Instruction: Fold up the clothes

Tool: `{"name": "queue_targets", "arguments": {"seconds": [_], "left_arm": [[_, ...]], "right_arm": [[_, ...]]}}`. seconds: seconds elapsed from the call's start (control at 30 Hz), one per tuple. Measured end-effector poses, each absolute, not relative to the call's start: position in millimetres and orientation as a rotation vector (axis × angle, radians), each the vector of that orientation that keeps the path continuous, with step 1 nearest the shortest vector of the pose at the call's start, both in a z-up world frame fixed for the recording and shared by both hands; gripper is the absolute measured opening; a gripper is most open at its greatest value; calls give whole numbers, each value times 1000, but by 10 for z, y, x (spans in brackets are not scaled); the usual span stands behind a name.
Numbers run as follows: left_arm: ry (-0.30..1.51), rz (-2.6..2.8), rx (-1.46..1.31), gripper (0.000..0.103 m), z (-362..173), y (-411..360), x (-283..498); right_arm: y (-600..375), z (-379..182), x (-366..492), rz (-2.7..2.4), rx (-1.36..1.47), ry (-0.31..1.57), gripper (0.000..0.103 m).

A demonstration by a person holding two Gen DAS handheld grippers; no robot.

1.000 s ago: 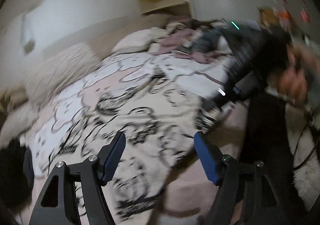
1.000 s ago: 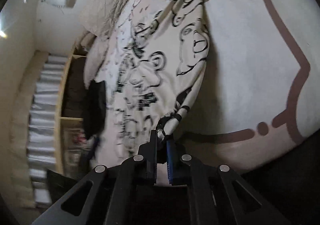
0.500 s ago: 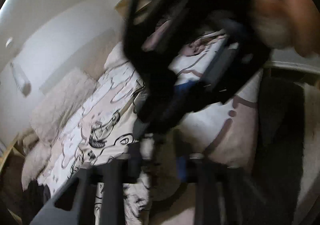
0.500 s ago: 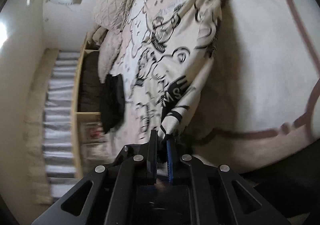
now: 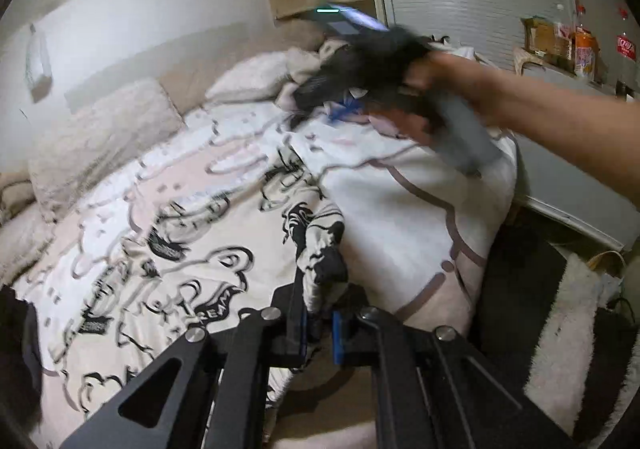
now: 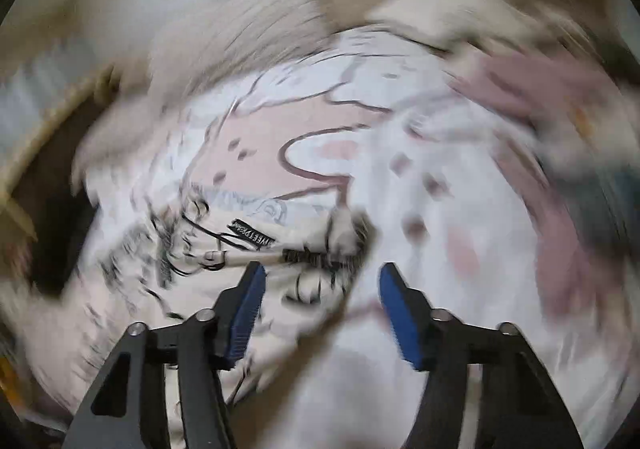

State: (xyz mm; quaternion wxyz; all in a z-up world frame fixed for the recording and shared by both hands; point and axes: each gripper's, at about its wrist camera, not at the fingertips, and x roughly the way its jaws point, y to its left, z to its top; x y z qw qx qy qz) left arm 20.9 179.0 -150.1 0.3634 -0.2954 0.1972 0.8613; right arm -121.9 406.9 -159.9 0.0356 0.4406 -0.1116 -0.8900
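Note:
A cream garment with black cartoon print lies spread on the bed. My left gripper is shut on a bunched corner of it at the bed's near edge. My right gripper, seen blurred in the left wrist view, is raised over the far side of the bed in a bare hand. In the right wrist view, the right gripper is open and empty, above the printed garment; this view is heavily blurred.
The bed has a white and pink duvet, pillows at the left, and a heap of other clothes at the far end. A shelf with bottles stands at right. A furry rug lies on the dark floor.
The right gripper let go of the garment corner, opened, and swung up over the bed. The left gripper closed on that corner at the bed's near edge.

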Motion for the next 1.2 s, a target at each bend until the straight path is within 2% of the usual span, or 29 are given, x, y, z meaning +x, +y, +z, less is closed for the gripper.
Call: {"name": "queue_targets", "arguments": {"seconds": [0.03, 0.07, 0.2, 0.4, 0.5, 0.57, 0.6, 0.7, 0.83, 0.9, 0.93, 1.0, 1.07, 1.1, 1.2], "left_arm": [[507, 2199, -782, 9, -1554, 1803, 217], [517, 2178, -802, 9, -1608, 1834, 219], [567, 2092, -852, 9, -1793, 1949, 289], [536, 2051, -933, 9, -1958, 1952, 274], [488, 2047, -958, 9, -1965, 1925, 226], [462, 2042, -972, 9, -1972, 1909, 204], [459, 2040, -972, 9, -1978, 1903, 205], [457, 2032, -972, 9, -1996, 1903, 207], [440, 2033, -985, 9, -2006, 1893, 206], [429, 2034, -993, 9, -2006, 1883, 198], [424, 2035, -998, 9, -2005, 1878, 193], [405, 2038, -1002, 9, -1989, 1863, 181], [388, 2042, -1003, 9, -1970, 1844, 170], [379, 2043, -1003, 9, -1960, 1832, 166], [344, 2049, -1007, 9, -1923, 1795, 142]], "right_arm": [[4001, -1626, -1450, -2680, 1383, -245, 40], [3934, -1658, -1613, -2657, 1406, -167, 37], [3638, -1829, -2106, -2528, 1484, 127, 37], [3271, -2226, -2365, -2341, 1620, 397, 37], [3248, -2284, -2324, -2324, 1636, 377, 34], [3244, -2251, -2259, -2316, 1619, 356, 12], [3235, -2236, -2228, -2326, 1614, 370, 6], [3207, -2166, -2184, -2384, 1582, 446, 4], [3370, -2057, -2345, -2514, 1556, 424, 4], [3440, -2070, -2452, -2535, 1556, 337, 4], [3443, -2087, -2494, -2526, 1583, 275, 6], [3483, -2083, -2536, -2525, 1624, 147, 20], [3699, -1928, -2389, -2593, 1571, -40, 83], [3809, -1848, -2313, -2623, 1541, -135, 86], [4236, -1795, -2019, -2659, 1550, -399, 85]]}}
